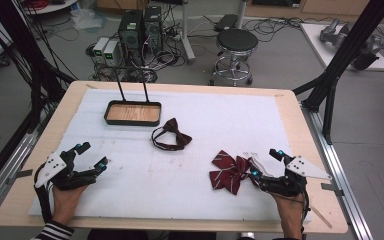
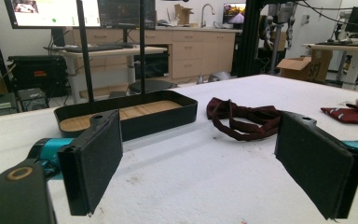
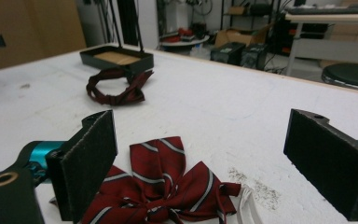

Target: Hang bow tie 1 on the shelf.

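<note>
— While we hold the right tool low over the striped red bow, where do we stand?

— Its jaws are spread wide and hold nothing. In the right gripper view the striped red bow lies flat on the white surface below and between the two pads, nearer the left one, with a white strap trailing off its near edge. Neither pad touches the cloth as far as we can tell.

— And the left tool?

— Also wide and empty, resting near the left edge of the surface, well apart from both bows. The dark bow tie lies mid-surface, just beside the black tray, which has a wooden floor and two upright rods.

— What could go wrong if we go for the striped one now?

— We judge three risks. First, the bow sits off centre between the pads, so closing here may catch only one loop and the rest would flop or slip out on the lift. Second, the cloth is thin and flat; pads that close too high would meet above it and grab nothing. Third, the white strap could snag under a jaw or drag behind.

— And on the way to the tray, if that is where it goes?

— A dangling strap could sweep the dark bow tie, which lies on that path, or catch a rod.
</note>
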